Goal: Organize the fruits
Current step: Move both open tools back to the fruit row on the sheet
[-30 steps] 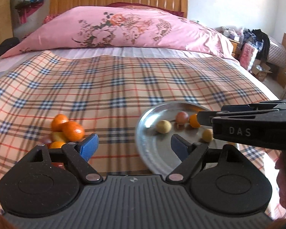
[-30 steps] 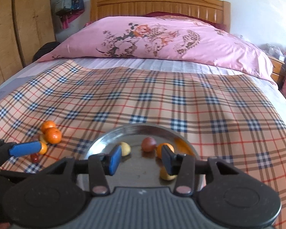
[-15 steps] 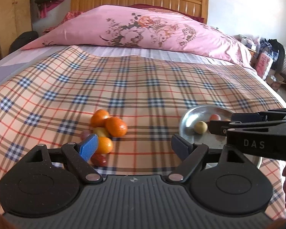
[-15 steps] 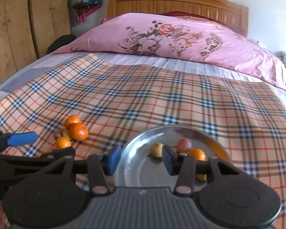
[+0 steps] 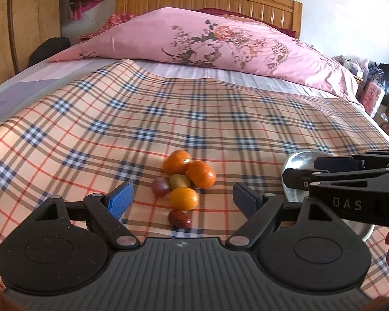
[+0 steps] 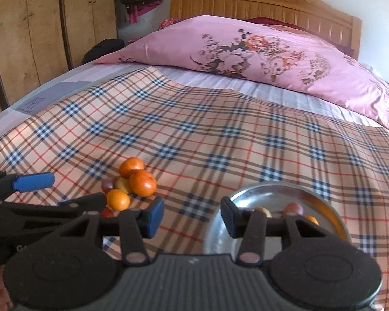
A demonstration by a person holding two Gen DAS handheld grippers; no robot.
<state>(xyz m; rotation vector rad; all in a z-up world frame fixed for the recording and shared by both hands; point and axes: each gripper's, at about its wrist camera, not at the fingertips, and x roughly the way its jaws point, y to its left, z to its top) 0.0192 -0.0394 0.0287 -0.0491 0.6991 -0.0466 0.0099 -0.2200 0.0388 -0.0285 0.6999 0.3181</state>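
Left wrist view: plaid bedspread (image 5: 220, 119), then steel plate (image 6: 249, 197) right of my fruit pile (image 5: 184, 181). My left gripper (image 5: 181, 198) gapes empty around the pile; my right gripper (image 6: 192, 215) stands apart, empty.

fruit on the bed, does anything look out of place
Yes. A small heap of fruit lies loose on the checked bedcover, left of the metal plate that already holds a few pieces. Nothing looks spilled or damaged; both tools are empty.
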